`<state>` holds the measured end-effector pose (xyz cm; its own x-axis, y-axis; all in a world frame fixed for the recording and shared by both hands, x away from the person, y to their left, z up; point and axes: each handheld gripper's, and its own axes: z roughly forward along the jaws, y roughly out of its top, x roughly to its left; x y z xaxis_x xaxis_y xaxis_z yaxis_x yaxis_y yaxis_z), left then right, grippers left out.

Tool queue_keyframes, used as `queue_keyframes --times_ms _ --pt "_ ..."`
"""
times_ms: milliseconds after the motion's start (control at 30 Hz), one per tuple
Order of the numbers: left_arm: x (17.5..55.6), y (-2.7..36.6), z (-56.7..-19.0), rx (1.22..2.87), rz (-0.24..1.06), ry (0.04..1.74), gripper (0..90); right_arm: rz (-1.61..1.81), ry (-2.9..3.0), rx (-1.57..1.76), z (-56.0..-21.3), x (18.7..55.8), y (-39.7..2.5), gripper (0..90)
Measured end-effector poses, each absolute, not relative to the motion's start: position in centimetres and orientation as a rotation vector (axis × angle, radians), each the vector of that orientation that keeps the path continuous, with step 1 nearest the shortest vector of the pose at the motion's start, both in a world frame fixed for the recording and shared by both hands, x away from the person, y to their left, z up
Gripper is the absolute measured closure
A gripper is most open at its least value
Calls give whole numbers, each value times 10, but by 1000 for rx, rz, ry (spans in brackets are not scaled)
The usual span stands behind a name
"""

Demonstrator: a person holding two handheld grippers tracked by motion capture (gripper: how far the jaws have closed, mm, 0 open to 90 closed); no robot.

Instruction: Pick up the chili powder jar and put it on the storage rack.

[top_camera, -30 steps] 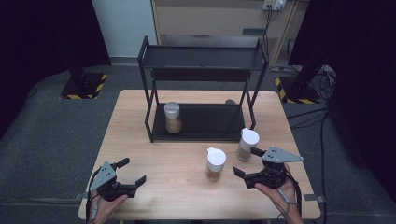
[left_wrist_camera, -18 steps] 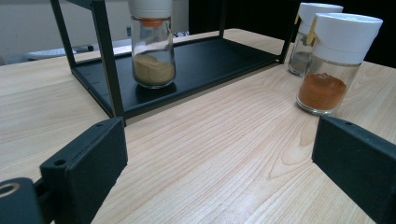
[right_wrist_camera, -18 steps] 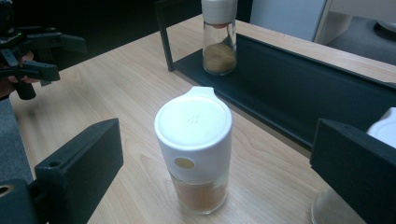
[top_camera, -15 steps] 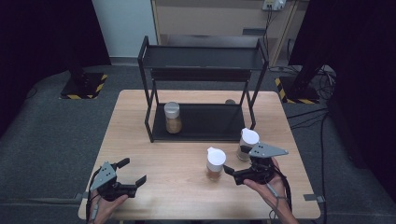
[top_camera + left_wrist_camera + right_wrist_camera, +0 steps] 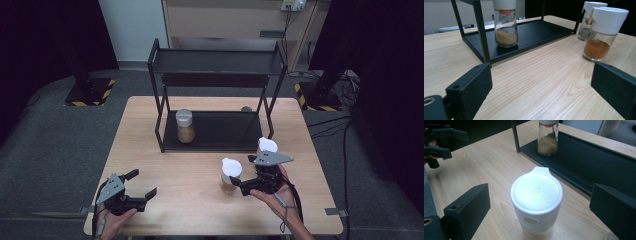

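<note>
right gripper (image 5: 239,184) advanced to orange spice jar (image 5: 230,174)
jaws apart, now flanking the jar; left gripper (image 5: 142,185) unmoved near the surface's front-left corner, jaws apart.

3 spice jars (image 5: 185,125) (image 5: 230,174) (image 5: 266,146), 1 rack (image 5: 218,62), 1 table (image 5: 150,150), 2 grippers (image 5: 137,184) (image 5: 245,175).

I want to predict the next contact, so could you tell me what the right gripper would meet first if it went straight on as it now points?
Most likely the white-capped jar of orange powder, which stands centred between the open jaws of the right gripper, with bare table between.
</note>
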<state>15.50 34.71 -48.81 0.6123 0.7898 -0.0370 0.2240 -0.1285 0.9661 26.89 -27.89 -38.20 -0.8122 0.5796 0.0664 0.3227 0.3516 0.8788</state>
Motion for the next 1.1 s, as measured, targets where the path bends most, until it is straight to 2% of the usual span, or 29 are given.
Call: queue_keyframes --times_ms 367,800,967,1100 --pt "155 347 -488 1672 605 847 27 1410 2389 822 -393 277 -261 52" --pt "155 347 -488 1674 604 845 27 1350 2406 850 -405 282 -244 121" --pt "155 347 -488 1674 604 846 28 1340 2401 860 -408 282 -240 162" --pt "155 347 -488 1676 604 845 28 1319 2401 859 -408 280 -237 252"
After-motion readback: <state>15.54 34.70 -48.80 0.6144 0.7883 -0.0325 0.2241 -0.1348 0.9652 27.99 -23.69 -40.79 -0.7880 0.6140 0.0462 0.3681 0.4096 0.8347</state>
